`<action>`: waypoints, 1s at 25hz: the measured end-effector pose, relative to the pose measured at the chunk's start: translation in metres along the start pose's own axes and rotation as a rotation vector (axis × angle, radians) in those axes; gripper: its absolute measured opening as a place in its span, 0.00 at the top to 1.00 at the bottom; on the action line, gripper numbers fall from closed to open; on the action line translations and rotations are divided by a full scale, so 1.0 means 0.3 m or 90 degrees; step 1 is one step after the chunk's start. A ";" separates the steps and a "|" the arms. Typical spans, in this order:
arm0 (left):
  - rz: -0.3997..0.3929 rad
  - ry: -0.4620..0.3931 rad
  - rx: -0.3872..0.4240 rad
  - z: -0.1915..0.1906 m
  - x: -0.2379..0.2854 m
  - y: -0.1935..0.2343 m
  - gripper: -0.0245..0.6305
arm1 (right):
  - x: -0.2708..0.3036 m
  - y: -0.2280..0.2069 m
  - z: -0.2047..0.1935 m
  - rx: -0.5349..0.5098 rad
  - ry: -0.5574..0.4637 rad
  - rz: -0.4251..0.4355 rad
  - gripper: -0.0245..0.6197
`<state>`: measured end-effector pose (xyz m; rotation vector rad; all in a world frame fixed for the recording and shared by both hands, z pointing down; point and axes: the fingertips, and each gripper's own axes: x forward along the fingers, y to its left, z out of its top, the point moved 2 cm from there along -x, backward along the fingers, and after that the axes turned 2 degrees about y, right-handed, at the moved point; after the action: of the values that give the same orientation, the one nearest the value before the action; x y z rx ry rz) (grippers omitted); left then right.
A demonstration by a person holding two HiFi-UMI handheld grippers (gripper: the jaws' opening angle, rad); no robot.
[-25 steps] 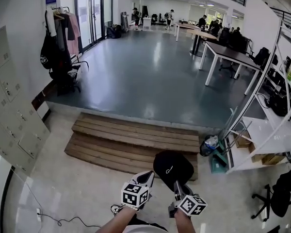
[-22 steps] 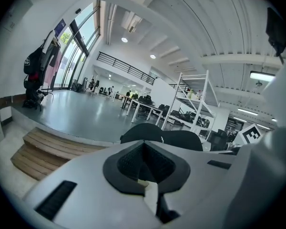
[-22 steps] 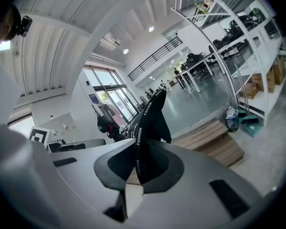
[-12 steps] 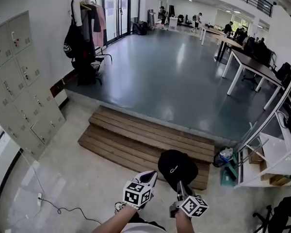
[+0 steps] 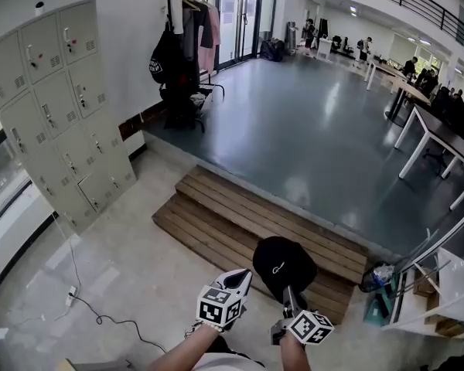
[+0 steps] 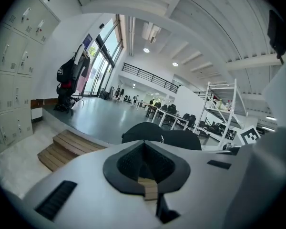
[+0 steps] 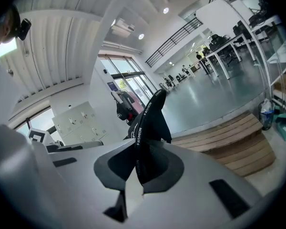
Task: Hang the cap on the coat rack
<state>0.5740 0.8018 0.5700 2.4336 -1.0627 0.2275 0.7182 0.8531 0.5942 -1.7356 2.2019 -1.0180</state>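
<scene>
Low in the head view, the cap point(image 5: 282, 264) – black, with a small pale mark on its crown – is held up by the right gripper point(image 5: 288, 298), whose jaws are clamped on it. Through the right gripper view the pinch is confirmed: a dark fold of the cap point(image 7: 150, 118), edged with a band printed "FASHION", is seen squeezed between the closed jaws of that gripper point(image 7: 138, 171) and standing up from them.

The left gripper point(image 5: 240, 280) is carried just beside the cap, to its left, and whether it touches the fabric cannot be told. In the left gripper view its jaws point(image 6: 147, 175) are seen pressed together with nothing between them – the cap point(image 6: 162, 137) is visible just beyond their tips.

The coat rack point(image 5: 187, 43) is placed well apart from the cap, far across the room against the wall beside glass doors, and is already hung with dark and pink clothing and a black bag. Grey lockers point(image 5: 58, 99) are set along the wall at the left. Wooden steps point(image 5: 247, 222) up to a raised grey floor lie between the cap and the rack. A thin cable point(image 5: 100, 315) is strewn over the pale floor at lower left.
</scene>
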 end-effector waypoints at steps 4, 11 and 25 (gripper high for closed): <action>0.036 -0.011 -0.011 0.022 -0.025 0.104 0.96 | 0.110 0.054 -0.019 -0.014 0.031 0.028 0.93; 0.145 -0.031 -0.038 0.062 -0.132 0.432 0.96 | 0.374 0.202 -0.087 -0.041 0.078 0.075 0.93; 0.220 -0.073 -0.084 0.182 -0.280 0.846 0.96 | 0.784 0.493 -0.186 -0.065 0.153 0.143 0.93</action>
<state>0.3300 0.6806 0.5844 2.1563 -1.4992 0.1252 0.4973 0.6765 0.6139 -1.4220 2.5670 -1.1270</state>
